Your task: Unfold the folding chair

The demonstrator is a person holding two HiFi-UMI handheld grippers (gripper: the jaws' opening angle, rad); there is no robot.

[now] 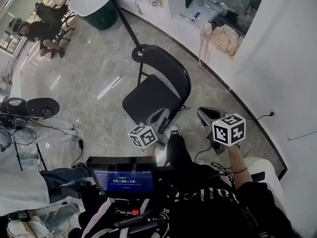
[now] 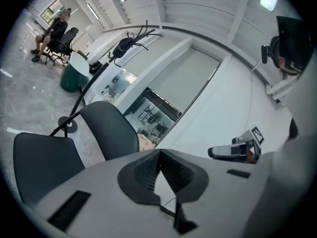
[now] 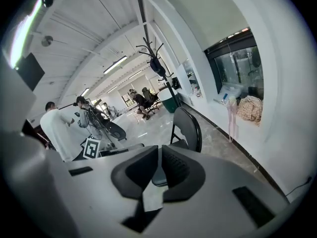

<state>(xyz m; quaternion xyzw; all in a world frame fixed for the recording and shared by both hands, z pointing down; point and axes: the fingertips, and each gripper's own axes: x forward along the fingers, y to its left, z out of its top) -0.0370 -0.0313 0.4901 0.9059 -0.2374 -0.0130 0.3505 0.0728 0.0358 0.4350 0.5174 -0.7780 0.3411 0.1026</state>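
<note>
The black folding chair (image 1: 148,103) stands opened on the grey floor, seat flat and backrest (image 1: 171,68) upright. My left gripper (image 2: 158,151) is shut with nothing in it; its marker cube (image 1: 143,136) hangs just in front of the seat's near edge, apart from the chair. In the left gripper view the seat (image 2: 42,165) lies to the left. My right gripper (image 1: 203,115) is to the right of the chair, not touching it, its jaws drawn together and empty. The right gripper view has the chair (image 3: 190,125) ahead past the jaws.
A black coat stand (image 1: 124,21) has its round base (image 1: 140,51) just behind the chair. A white wall and glass-fronted recess (image 1: 223,4) run along the right. A person (image 1: 42,33) sits far left. A rig with a screen (image 1: 126,180) is close in front of me.
</note>
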